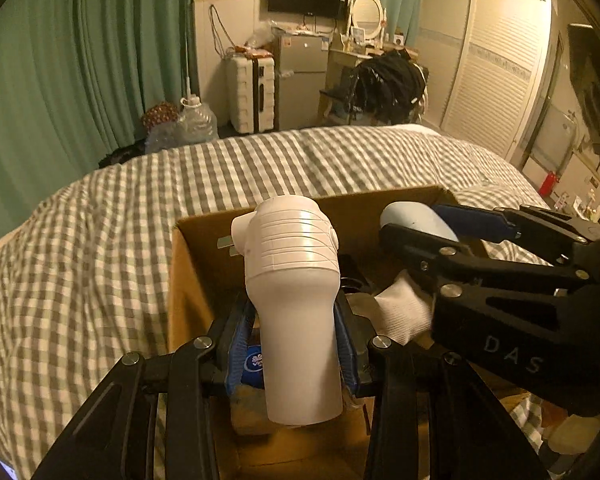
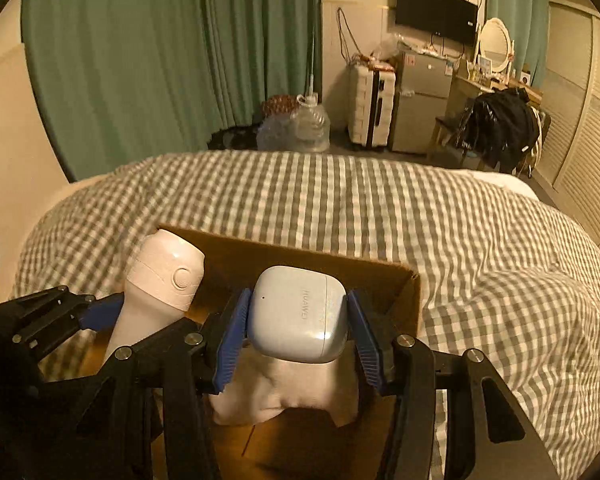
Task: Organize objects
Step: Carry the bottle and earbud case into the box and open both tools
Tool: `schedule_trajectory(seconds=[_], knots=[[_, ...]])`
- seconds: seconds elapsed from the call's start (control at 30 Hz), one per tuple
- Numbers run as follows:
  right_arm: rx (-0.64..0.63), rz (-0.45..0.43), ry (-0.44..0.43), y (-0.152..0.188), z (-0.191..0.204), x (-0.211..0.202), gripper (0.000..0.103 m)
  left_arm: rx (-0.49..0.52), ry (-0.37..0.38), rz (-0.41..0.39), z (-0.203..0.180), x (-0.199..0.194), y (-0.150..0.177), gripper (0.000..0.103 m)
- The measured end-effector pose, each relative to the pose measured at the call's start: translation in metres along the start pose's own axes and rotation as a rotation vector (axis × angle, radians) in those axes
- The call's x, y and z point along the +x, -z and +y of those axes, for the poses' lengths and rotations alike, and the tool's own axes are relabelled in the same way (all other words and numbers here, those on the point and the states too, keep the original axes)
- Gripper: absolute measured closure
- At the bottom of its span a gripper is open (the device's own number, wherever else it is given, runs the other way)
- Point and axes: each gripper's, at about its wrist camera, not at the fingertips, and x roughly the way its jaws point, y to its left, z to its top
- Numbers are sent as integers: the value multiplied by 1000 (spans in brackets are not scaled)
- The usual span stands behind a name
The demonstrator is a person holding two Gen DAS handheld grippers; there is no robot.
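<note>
A grey-and-white checked bed (image 2: 380, 208) carries an open brown cardboard box (image 2: 340, 268). Above it, a white plastic spray bottle (image 1: 292, 300) is clamped by the left gripper (image 1: 292, 340). The "HUAWEI" lettering on the pale blue earbud case (image 2: 300, 316), pinched between the right gripper (image 2: 300, 336) fingers, is seen only in the right view.

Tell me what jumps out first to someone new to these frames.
Both grippers are loaded over the open cardboard box on the checked bed. The left gripper clamps a white handheld device; the right gripper pinches a pale-blue Huawei earbud case. A white sock lies inside the box below.
</note>
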Motion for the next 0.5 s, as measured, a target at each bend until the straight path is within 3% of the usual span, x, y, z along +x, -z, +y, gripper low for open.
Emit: schedule_trajectory(seconds=[0.2, 0.5], knots=[[9, 39, -1, 1, -7, 23, 53, 1, 19, 35, 3, 15, 1, 64], [22, 41, -4, 2, -6, 24, 53, 5, 15, 31, 4, 16, 7, 60]])
